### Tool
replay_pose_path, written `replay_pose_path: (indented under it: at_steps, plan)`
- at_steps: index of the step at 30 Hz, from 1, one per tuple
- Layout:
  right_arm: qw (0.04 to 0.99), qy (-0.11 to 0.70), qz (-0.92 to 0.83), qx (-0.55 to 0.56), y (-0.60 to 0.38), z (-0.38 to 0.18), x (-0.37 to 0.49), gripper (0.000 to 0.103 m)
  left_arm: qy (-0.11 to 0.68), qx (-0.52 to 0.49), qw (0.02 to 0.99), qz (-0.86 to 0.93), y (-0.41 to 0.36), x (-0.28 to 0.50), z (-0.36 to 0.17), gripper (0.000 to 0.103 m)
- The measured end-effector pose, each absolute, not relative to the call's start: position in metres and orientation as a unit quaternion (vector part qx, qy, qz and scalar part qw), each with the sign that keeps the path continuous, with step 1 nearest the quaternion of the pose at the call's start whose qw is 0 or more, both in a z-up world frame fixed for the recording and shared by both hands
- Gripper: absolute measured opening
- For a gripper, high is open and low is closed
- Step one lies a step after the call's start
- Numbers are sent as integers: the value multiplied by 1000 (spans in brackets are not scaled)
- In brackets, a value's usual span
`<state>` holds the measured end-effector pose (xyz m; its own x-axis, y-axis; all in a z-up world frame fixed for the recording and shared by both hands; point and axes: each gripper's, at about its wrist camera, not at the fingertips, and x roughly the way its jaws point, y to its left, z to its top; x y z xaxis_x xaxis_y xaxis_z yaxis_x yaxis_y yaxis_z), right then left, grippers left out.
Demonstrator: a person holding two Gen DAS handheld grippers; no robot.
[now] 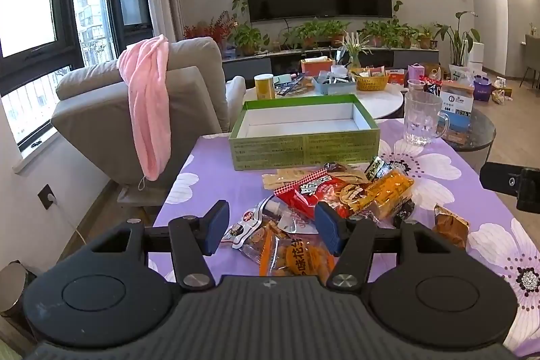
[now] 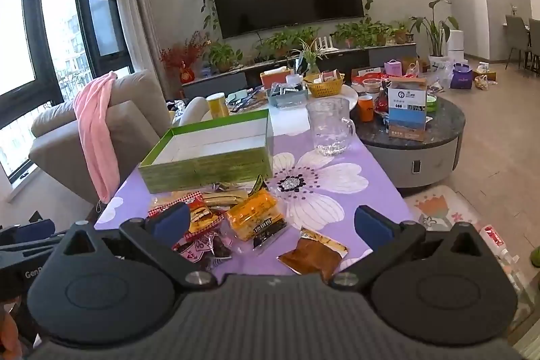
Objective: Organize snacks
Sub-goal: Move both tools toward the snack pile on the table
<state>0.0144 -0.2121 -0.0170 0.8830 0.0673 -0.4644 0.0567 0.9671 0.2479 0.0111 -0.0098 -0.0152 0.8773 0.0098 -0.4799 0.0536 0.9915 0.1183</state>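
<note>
Left tool (image 1: 271,230): released, blue pads spread, nothing between them; it sits low over the near edge of the surface, pointing level toward the green box.
Beneath left tool: a clear packet of orange crackers (image 1: 293,253) lies flat between the pads, not gripped as far as can be seen.
Right tool (image 2: 270,221): released, pads wide apart, holding nothing; it hovers level over the near right part of the surface, its body just visible at the right edge of the left wrist view.
Beneath right tool: a brown flat sachet (image 2: 312,255) lies between the pads, apart from the heap.
Snack heap: a red packet (image 1: 315,194) and an orange-yellow packet (image 1: 384,191) lie touching and overlapping, with smaller packets, just in front of the box.
Green box (image 1: 303,149): open, white inside, no snacks in it, standing on the surface behind the heap.
Surface (image 1: 216,184): covered by a purple cloth with white flowers.
Glass mug (image 1: 422,120): upright, at the far right, well apart from the heap.
Armchair (image 1: 101,110): grey, left of the surface, a pink towel (image 1: 148,110) draped over its back.
</note>
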Motion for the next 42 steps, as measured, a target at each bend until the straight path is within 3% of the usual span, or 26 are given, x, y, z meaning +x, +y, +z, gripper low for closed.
replay_pose_path:
  at_steps: [42]
  plan:
    - [952, 287, 19, 102, -207, -47, 39, 53, 313, 43, 949, -15, 4, 46, -48, 54]
